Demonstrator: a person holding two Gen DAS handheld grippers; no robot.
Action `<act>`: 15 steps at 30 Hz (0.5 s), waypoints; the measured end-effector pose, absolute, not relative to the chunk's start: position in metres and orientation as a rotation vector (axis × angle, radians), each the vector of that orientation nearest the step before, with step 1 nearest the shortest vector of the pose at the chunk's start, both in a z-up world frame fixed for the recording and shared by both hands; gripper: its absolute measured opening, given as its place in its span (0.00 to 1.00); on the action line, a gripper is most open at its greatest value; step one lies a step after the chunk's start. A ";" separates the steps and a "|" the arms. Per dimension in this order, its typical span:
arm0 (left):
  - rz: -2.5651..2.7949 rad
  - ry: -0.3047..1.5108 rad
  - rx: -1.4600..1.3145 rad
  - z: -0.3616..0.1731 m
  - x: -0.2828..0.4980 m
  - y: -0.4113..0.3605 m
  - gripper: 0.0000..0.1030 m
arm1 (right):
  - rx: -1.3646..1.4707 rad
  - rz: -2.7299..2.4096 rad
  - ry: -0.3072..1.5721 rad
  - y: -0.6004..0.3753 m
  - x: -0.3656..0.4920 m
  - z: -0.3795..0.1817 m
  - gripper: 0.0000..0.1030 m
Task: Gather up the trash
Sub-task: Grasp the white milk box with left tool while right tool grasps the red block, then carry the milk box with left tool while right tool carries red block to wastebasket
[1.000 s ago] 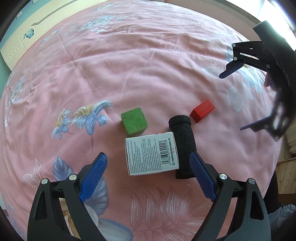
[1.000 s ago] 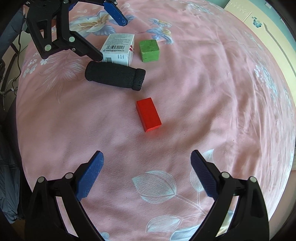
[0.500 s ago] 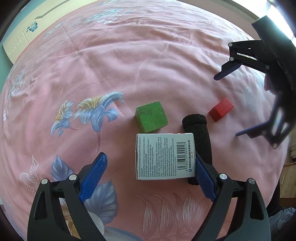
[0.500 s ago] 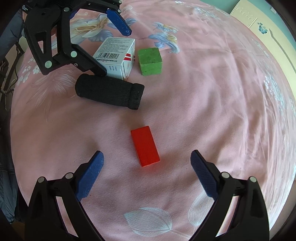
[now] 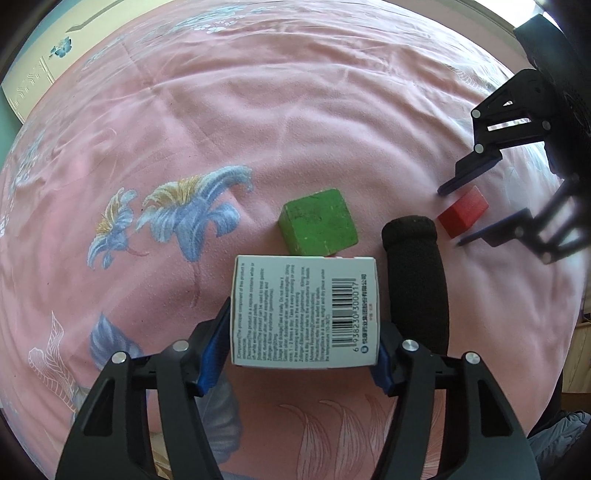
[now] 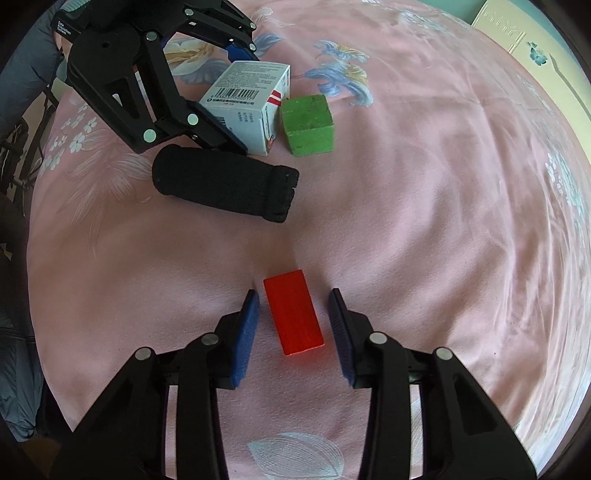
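Left wrist view showed the left gripper (image 5: 303, 332) clamped on the light, crushable carton (image 5: 304, 312) by its sides; the right gripper (image 6: 293, 325) straddled the rigid red block (image 6: 293, 312), pads unclosed.

Probably a home bedroom, pink floral bedsheet (image 5: 295, 122), cream panelled cabinet (image 6: 517, 33) behind

Four things are lying on the pink flowery sheet (image 5: 332, 110): one white box (image 5: 304, 312), one green block (image 5: 317, 227), one red block (image 6: 293, 312) and one black roll (image 6: 225, 182). Two grippers are reaching in: the left gripper (image 5: 303, 332) and the right gripper (image 6: 293, 325).
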State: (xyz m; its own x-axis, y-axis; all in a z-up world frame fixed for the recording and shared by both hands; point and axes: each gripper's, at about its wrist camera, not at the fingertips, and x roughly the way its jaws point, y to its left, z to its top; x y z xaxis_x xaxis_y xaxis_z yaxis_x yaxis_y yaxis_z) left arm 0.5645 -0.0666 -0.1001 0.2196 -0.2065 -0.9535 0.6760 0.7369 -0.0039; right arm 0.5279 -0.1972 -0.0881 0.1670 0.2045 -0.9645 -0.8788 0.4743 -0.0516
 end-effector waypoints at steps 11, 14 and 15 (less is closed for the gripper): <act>-0.649 1.197 0.465 -0.100 0.561 -0.066 0.55 | -0.733 0.888 1.160 -0.197 0.531 -0.091 0.20; -0.655 1.193 0.464 -0.097 0.558 -0.065 0.55 | -0.738 0.886 1.169 -0.198 0.531 -0.091 0.20; -0.655 1.192 0.464 -0.096 0.556 -0.064 0.55 | -0.743 0.886 1.172 -0.197 0.530 -0.091 0.20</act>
State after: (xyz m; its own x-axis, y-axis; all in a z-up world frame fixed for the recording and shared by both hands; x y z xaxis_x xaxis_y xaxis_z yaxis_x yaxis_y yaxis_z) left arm 0.5563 -0.0642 -0.0957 0.2236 -0.2199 -0.9496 0.6840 0.7295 -0.0079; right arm 0.5304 -0.1974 -0.0906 0.1433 0.1911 -0.9710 -0.8820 0.4698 -0.0377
